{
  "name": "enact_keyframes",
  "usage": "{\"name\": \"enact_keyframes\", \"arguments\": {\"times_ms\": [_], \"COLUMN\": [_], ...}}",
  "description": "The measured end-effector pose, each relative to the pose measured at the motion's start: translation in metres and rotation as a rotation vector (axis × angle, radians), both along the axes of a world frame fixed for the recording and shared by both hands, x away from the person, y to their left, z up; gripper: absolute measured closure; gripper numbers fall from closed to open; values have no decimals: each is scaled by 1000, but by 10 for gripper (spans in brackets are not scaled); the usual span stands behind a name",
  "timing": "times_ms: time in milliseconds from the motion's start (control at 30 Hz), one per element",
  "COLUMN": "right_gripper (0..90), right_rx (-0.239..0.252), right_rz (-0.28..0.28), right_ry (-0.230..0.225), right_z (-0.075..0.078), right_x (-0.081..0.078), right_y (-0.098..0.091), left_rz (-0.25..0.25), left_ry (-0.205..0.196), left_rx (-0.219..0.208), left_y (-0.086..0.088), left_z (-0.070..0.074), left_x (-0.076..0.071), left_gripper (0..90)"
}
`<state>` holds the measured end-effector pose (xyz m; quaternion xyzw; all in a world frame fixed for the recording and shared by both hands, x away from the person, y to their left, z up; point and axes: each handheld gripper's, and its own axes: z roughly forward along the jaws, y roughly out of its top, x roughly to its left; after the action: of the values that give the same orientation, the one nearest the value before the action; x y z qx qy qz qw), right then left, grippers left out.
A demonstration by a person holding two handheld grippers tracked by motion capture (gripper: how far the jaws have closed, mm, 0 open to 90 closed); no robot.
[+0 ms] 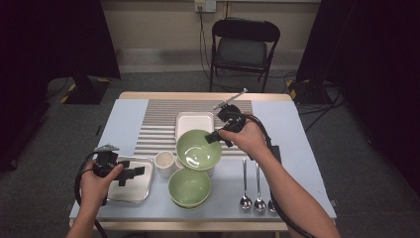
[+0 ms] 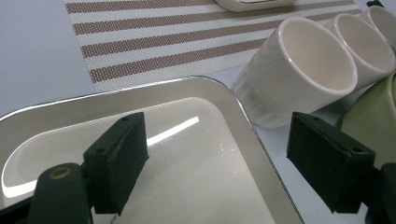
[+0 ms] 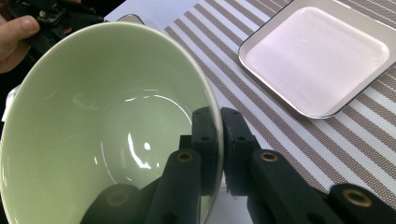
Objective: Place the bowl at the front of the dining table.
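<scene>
High view: right gripper (image 1: pixel 214 137) pinching rim of upper green bowl (image 1: pixel 198 148), bowl tilted and lifted off the worktop (image 1: pixel 292 148) — held just beyond second green bowl (image 1: pixel 189 187), which sits flat near the front edge. Right gripper view confirms: jaws pressed onto bowl wall (image 3: pixel 107 116), one pad inside, one outside, rim between them.

Landmark = second green bowl. White cup (image 1: pixel 164 163) just left of it; more cups behind that one, seen in left gripper view (image 2: pixel 299 70). Steel tray (image 1: pixel 130 186) farther left, empty. White square plate (image 1: pixel 195 124) beyond it, on striped mat (image 1: pixel 158 129). Spoons (image 1: pixel 251 191) to its right, lying parallel, untouched.

Left gripper (image 1: pixel 130 173) spread wide, hovering low over steel tray (image 2: pixel 196 154), holding nothing; pads (image 2: pixel 119 158) apart, one over tray, other past tray edge toward cup.

Progress, judged: early-to-mid. Done — one bowl grasped and raised. Left — setting it down somewhere; destination unclear, maybe stacked into second green bowl or moved onto white square plate. Cups, spoons, tray look not yet handled. Can't tell whether lifted bowl touches anything beneath; looks clear of the cups.
</scene>
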<state>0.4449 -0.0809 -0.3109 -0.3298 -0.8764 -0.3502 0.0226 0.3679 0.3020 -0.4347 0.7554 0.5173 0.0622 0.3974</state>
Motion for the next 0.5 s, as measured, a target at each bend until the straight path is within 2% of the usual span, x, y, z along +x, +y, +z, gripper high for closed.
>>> {"name": "enact_keyframes", "arguments": {"times_ms": [500], "right_gripper": [853], "right_rx": [-7], "right_rz": [-56], "right_ry": [2], "right_z": [-1], "right_x": [10], "right_y": [-9], "left_rz": [-3], "left_ry": [-3], "left_rx": [-10], "left_y": [0], "left_z": [0], "left_x": [0], "left_gripper": [201]}}
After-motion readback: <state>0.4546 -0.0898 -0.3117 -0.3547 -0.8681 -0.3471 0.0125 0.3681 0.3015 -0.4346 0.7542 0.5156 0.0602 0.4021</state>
